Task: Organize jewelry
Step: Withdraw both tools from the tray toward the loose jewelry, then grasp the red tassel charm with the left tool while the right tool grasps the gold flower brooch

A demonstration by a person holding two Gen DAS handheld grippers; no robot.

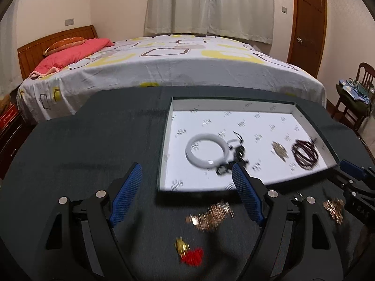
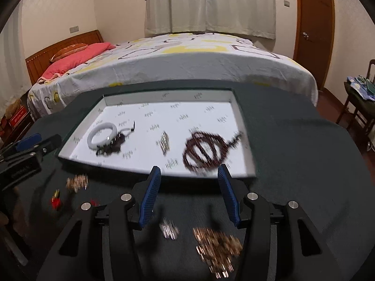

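We hold both tools above the near edge of the dark tabletop point(image 1: 82, 145), and both are spread wide with nothing between their blue pads. The left tool point(image 1: 185, 182) hangs over a blurred gold chain point(image 1: 211, 213) that lies on the tabletop just in front of the tray's near wall; closer to the near edge sits a small red and gold charm point(image 1: 189, 254). The right tool point(image 2: 188, 187) hangs over a larger heap of gold chain point(image 2: 218, 250), with a small silver piece point(image 2: 169, 230) just beside it on its left. The shallow white tray point(image 2: 239, 107) rests toward the far edge of the tabletop. Inside it, a white bangle point(image 2: 102, 135) lies near the tray's left side, touching a dark tangle of cord and beads point(image 2: 112, 146). A small gold cluster point(image 2: 164, 143) lies near the tray's middle, well apart from the bangle. A coil of dark red beads point(image 2: 204, 151) sits toward the tray's near right corner. From the left wrist view, the right tool shows at the right edge, near another gold pile point(image 1: 334, 208) on the tabletop. Motion blur softens all the small pieces, so we cannot tell their finer details.
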